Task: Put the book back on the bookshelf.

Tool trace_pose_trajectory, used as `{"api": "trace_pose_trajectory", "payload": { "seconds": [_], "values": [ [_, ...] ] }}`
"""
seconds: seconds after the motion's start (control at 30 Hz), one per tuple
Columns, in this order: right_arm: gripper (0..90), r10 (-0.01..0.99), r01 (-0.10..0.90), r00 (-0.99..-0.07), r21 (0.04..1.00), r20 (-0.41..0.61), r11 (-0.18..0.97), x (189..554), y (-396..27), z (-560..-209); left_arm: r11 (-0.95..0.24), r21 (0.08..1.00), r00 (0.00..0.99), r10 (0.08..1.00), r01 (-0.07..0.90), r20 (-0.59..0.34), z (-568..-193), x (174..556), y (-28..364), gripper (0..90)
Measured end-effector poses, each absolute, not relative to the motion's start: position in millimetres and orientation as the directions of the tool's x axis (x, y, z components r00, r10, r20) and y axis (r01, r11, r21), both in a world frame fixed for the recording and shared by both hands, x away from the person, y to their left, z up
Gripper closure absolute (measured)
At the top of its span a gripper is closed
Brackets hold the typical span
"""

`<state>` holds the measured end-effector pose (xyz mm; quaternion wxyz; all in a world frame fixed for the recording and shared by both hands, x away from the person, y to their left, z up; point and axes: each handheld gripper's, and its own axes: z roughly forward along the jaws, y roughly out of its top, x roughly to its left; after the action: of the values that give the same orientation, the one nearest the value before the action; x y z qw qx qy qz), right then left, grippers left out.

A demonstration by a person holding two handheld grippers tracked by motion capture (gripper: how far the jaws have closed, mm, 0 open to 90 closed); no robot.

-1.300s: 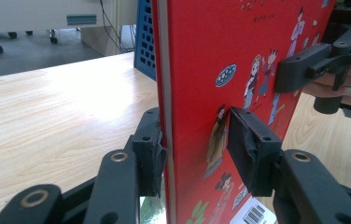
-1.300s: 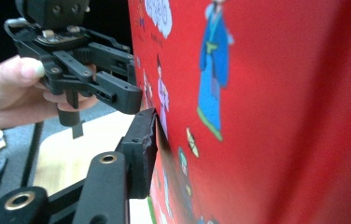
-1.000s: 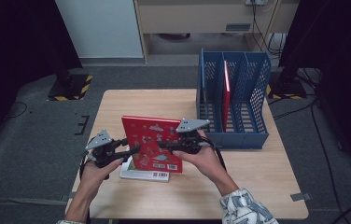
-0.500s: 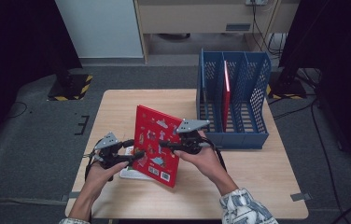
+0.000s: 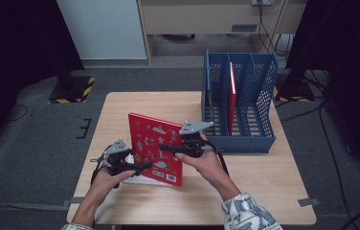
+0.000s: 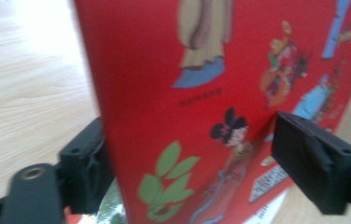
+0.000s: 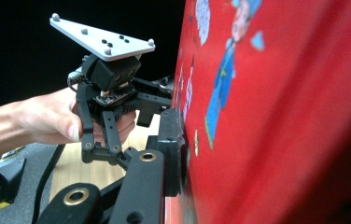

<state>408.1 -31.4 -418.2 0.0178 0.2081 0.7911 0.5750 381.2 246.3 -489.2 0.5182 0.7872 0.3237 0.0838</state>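
A red picture book (image 5: 154,148) stands tilted on its lower edge near the table's front. My right gripper (image 5: 166,147) holds it at the right edge. Its jaws have just been closing, and one pad (image 7: 171,154) presses on the cover (image 7: 281,116); the other jaw is hidden behind the book. My left gripper (image 5: 142,166) is low at the book's left bottom corner. Its jaws have just been opening and now straddle the book (image 6: 220,70). The right finger (image 6: 313,163) stands off the cover.
A white booklet (image 5: 137,179) lies flat under the red book. A blue file rack (image 5: 238,143) stands at the table's back right with another red book (image 5: 232,98) upright in it. Bare tabletop (image 5: 264,182) lies to the right of my hands.
The red book has tipped up from a leaning slant to nearly upright. My left gripper has sunk toward the table and let go of the book. The right gripper has tightened on it.
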Motion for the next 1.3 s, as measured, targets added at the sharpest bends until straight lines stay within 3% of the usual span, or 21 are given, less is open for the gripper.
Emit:
{"api": "trace_pose_trajectory", "payload": {
  "seconds": [0.23, 0.37, 0.6, 0.8, 1.3],
  "values": [
    [72.4, 0.365, 0.301, -0.909, 0.923, 0.202, 0.24, 409.0, -30.3, -417.7, -0.281, 0.857, 0.764, 0.619, 0.431, -0.181, -483.2, 379.7, 248.5, 28.4],
    [64.7, 0.371, 0.28, -0.911, 0.929, 0.178, 0.242, 409.5, -27.3, -413.0, -0.282, 0.861, 0.757, 0.632, 0.423, -0.165, -481.1, 379.3, 250.6, 34.7],
    [57.2, 0.379, 0.25, -0.915, 0.933, 0.14, 0.259, 411.2, -23.0, -410.8, -0.296, 0.862, 0.744, 0.656, 0.411, -0.129, -479.1, 379.7, 253.8, 37.9],
    [53.0, 0.39, 0.248, -0.91, 0.94, 0.143, 0.234, 409.1, -26.5, -407.3, -0.295, 0.864, 0.739, 0.662, 0.407, -0.122, -479.4, 380.1, 253.9, 38.5],
    [57.1, 0.377, 0.241, -0.914, 0.947, 0.148, 0.213, 401.5, -27.1, -396.3, -0.261, 0.877, 0.706, 0.698, 0.404, -0.117, -483.0, 379.1, 255.2, 31.8]
  ]
}}
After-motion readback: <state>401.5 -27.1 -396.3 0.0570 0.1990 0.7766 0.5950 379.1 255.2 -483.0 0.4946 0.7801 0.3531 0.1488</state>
